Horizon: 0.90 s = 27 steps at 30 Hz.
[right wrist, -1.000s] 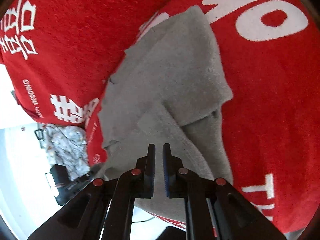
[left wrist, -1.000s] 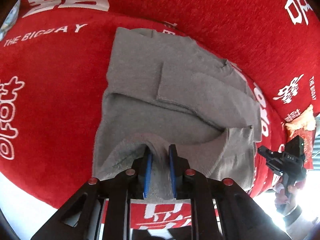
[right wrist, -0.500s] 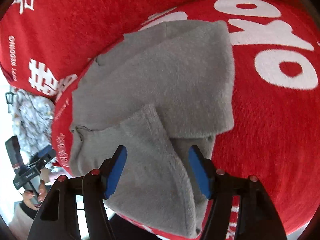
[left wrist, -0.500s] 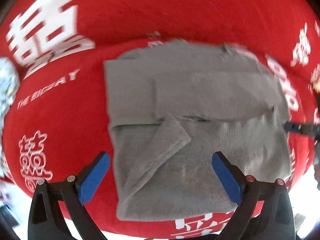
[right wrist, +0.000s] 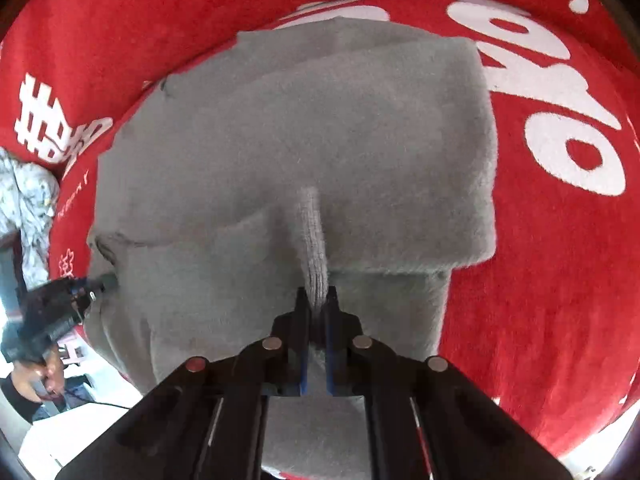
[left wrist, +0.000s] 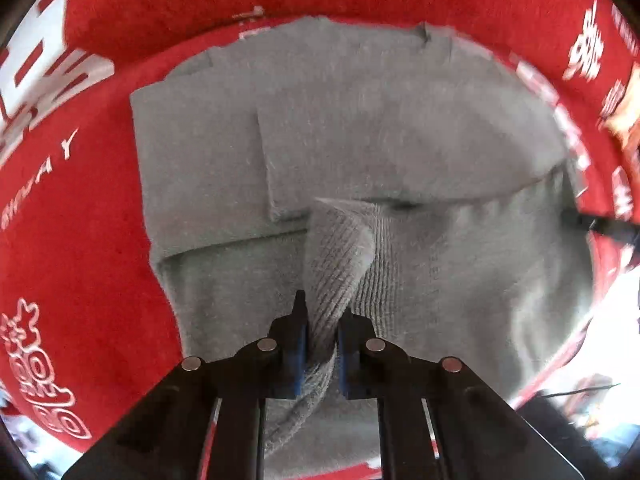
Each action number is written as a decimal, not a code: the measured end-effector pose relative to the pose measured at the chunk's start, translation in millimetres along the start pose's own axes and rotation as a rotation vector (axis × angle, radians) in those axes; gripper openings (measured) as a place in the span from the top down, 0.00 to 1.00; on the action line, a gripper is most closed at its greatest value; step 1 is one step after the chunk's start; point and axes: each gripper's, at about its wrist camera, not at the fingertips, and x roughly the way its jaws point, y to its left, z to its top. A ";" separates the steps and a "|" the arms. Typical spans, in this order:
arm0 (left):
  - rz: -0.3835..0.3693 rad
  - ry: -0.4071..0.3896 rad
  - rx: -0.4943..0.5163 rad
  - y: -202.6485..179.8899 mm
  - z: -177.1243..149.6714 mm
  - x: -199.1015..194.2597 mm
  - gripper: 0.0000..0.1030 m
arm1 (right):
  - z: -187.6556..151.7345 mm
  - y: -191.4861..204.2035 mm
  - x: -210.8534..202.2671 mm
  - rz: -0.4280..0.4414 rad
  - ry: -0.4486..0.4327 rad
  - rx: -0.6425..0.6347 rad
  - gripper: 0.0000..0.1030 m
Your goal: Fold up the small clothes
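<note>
1. Where both stood wide open half a second ago, left gripper (left wrist: pixel 322 330) and right gripper (right wrist: pixel 316 316) now clamped on ribbed hem of grey sweater (left wrist: pixel 400 128).
2. Sweater flat on red blanket (left wrist: pixel 88 216), sleeves folded in.
3. Likely ready for lifting hem toward collar, the closing fold.

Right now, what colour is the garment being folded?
Plain grey knit sweater, clearest in the right wrist view against the red cloth.
</note>
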 end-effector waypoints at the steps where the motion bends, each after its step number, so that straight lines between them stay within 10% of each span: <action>1: -0.024 -0.016 -0.019 5.3 1.0 -9.3 0.88 | -0.7 3.3 -8.0 -0.009 -0.016 -0.010 0.94; 11: -0.053 -0.247 -0.062 31.8 60.4 -88.7 0.88 | 70.4 12.6 -94.3 -0.004 -0.230 -0.026 0.94; 18: 0.032 -0.270 -0.128 45.3 137.2 -30.5 0.88 | 147.3 6.5 -36.1 -0.065 -0.222 -0.025 0.94; 27: 0.153 -0.217 -0.194 68.8 145.6 28.9 0.75 | 159.1 -25.8 28.2 -0.043 -0.187 0.105 0.93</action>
